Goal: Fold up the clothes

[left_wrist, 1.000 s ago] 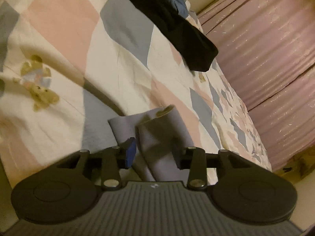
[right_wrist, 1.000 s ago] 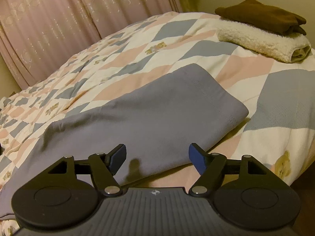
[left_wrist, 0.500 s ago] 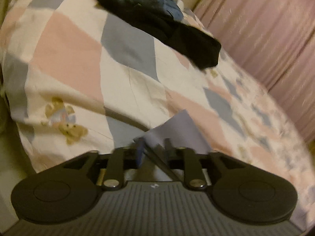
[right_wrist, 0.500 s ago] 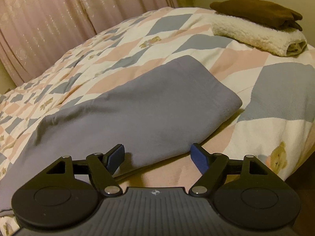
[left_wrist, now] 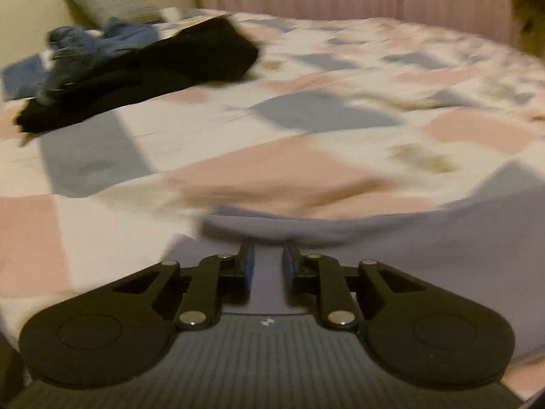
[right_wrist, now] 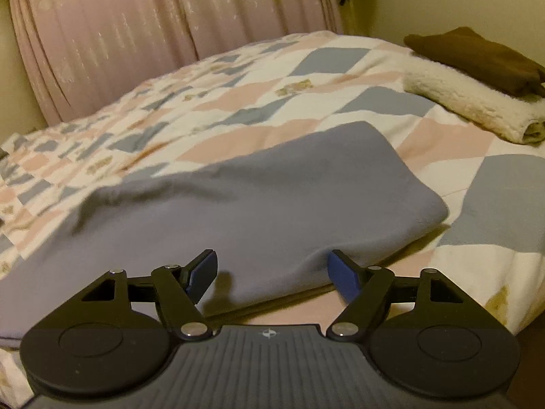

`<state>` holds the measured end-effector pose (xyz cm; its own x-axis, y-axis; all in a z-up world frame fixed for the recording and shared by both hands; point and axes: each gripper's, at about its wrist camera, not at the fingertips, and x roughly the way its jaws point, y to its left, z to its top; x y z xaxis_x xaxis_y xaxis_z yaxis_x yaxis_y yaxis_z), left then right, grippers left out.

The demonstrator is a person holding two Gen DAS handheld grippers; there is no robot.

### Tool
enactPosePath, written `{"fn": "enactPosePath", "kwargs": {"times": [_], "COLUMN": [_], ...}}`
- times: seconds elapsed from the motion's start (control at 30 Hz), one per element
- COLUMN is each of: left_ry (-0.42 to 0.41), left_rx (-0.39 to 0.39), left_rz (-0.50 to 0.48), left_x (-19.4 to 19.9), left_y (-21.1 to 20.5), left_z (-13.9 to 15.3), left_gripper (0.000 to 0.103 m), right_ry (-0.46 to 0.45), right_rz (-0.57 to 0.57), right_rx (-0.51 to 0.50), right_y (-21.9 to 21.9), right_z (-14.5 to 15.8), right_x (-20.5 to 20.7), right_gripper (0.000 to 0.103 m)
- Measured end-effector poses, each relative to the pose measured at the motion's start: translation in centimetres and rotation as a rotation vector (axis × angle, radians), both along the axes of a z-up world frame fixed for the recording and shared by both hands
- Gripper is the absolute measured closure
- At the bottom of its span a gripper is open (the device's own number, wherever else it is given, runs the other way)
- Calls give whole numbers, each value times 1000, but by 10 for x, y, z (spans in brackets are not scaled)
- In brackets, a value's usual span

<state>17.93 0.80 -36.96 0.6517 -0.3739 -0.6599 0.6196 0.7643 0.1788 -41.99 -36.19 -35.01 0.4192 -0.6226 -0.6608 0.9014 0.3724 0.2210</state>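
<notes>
So the grey-lavender soft cloth garment (right_wrist: 259,204) is lying on the bed with the pink, grey-blue and cream patchwork quilt (right_wrist: 306,78), near the front edge, already folded over on its right end so that side looks thick and rounded. The left gripper (left_wrist: 267,259) has its jaws drawn in close with only a narrow gap, and a fold of that same garment (left_wrist: 442,238) runs between them, so it looks pinched on the cloth, though this view is pretty blurry. The right gripper (right_wrist: 270,269) is spread wide, blue pads apart, sitting low at the near edge of the garment and holding nothing; I can't tell if the pads touch the fabric. Farther back on the left wrist view there's a black garment (left_wrist: 146,71) with a crumpled blue denim piece (left_wrist: 98,41) on top of it, well apart from the grey one, plus a grey pillow (left_wrist: 109,0) against the wall. On the right wrist view a folded brown garment (right_wrist: 477,58) sits on a rolled fluffy cream blanket (right_wrist: 470,102) at the right side of the bed. Pink pleated curtains (right_wrist: 136,34) hang behind.
</notes>
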Motion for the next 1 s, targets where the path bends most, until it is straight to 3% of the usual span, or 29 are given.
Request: {"fn": "enactPosePath", "kwargs": {"times": [0.07,0.17,0.23,0.33,0.4,0.47,0.5,0.63,0.7,0.73,0.87,1.0], "left_ry": [-31,-45,-34,-12,28,39,52,64,60,79,150,188], "left_rx": [-6,-116,-158,-169,-122,-44,-47,-69,-66,-73,-98,-97], "left_rz": [118,203,160,-3,-74,-60,-30,57,74,64,-11,-85], "left_x": [13,8,-16,-62,-82,-88,-89,-110,-130,-141,-191,-238], "left_y": [16,40,41,19,2,-8,-5,5,4,1,-18,-40], "left_z": [8,36,52,47,30,10,5,27,45,51,62,68], "left_gripper": [86,89,89,83,78,78,78,78,70,69,47,41], "right_ry": [-8,-17,-23,1,109,169,191,159,112,86,16,11], "right_rz": [-31,-53,-22,60,74,37,18,-65,-89,-89,-63,-33], "right_rx": [-17,-66,-93,-90,-98,-89,-84,-79,-65,-55,-18,7], "right_y": [-1,0,2,6,5,3,2,13,21,26,45,64], "right_z": [5,13,15,9,-2,-11,-15,-4,1,2,9,16], "right_x": [-11,-21,-18,-1,10,5,2,-27,-36,-37,-30,-21], "right_gripper": [30,30,31,33,36,36,36,35,34,33,26,19]}}
